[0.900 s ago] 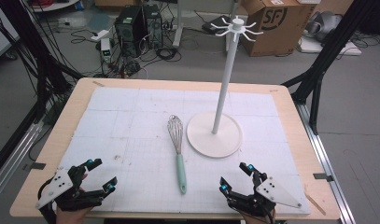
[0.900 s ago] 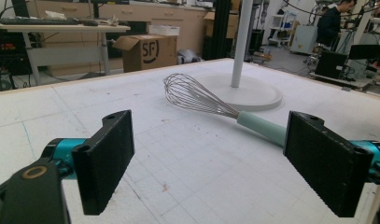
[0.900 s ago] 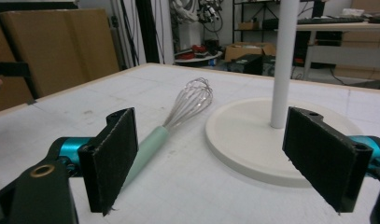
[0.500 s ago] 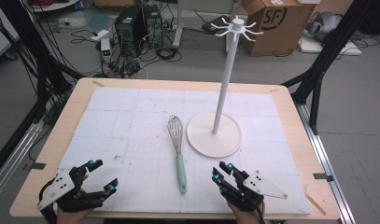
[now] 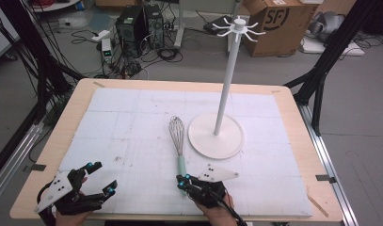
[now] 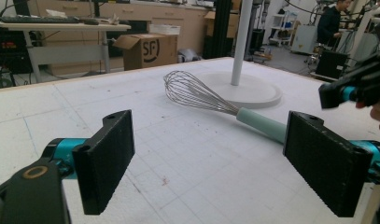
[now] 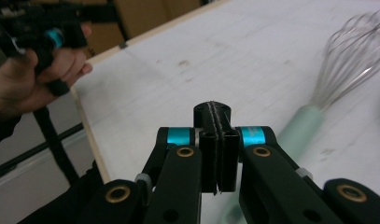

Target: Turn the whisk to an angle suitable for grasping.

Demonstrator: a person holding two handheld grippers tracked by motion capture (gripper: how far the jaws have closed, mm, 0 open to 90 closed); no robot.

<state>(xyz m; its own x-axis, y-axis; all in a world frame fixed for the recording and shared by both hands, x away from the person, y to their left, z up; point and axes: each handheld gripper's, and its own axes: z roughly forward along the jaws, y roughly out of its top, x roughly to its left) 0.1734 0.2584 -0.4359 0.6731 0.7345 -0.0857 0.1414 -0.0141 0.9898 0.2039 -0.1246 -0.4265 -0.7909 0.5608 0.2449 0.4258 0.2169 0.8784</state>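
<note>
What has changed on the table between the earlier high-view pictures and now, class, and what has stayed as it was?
The right gripper has moved left along the near edge, from the table's right corner to the end of the whisk handle, with its jaws now shut and empty. Nothing was taken hold of. The left gripper stays open at the near left corner, and the whisk and the white stand lie where they were.
</note>
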